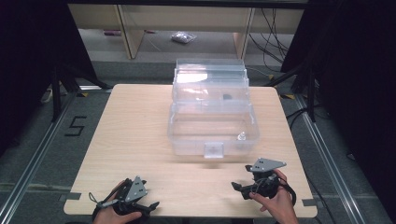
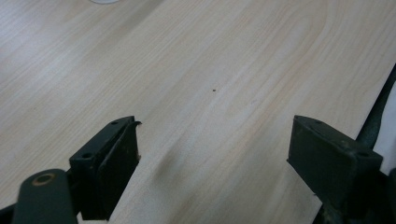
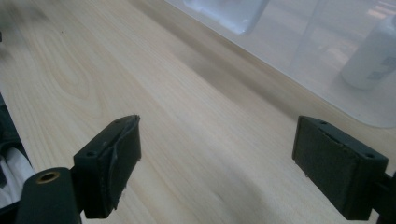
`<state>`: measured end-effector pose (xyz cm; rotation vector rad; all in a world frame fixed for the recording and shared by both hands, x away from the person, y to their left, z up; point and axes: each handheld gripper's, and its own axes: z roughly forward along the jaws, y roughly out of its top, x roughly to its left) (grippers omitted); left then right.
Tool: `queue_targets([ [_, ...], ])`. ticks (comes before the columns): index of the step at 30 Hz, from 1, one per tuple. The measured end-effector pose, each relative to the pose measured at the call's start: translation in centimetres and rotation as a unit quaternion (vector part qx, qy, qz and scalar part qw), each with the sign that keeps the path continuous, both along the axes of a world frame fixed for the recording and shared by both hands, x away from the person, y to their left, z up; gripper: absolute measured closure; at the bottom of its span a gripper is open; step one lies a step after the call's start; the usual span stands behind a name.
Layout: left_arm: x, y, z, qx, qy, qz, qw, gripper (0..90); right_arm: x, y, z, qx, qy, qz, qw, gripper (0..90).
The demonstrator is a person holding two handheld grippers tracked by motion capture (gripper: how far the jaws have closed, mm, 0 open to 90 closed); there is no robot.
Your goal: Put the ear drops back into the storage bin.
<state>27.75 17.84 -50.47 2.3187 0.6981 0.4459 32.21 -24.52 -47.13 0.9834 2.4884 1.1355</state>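
Clear plastic box (image 1: pixel 212 119) sits open mid-table, well apart from my left gripper (image 2: pixel 212 144) and right gripper (image 3: pixel 217 149), both spread empty; reaching carelessly, I might shove its thin wall.

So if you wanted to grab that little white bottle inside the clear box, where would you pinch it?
Probably across its narrow body, coming straight down from above. The small bottle stands upright in the front right corner of the open clear box, whose walls block a sideways approach. The right gripper, jaws open, sits nearer.
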Motion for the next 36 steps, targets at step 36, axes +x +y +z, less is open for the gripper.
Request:
queue_targets([
  [36, 0.1, -0.1, -0.1, 0.004, -0.002, 0.002, 1.0, 15.6, -2.9, -3.1, -1.0, -0.027, 0.022, -0.038, 0.9986, 16.8],
])
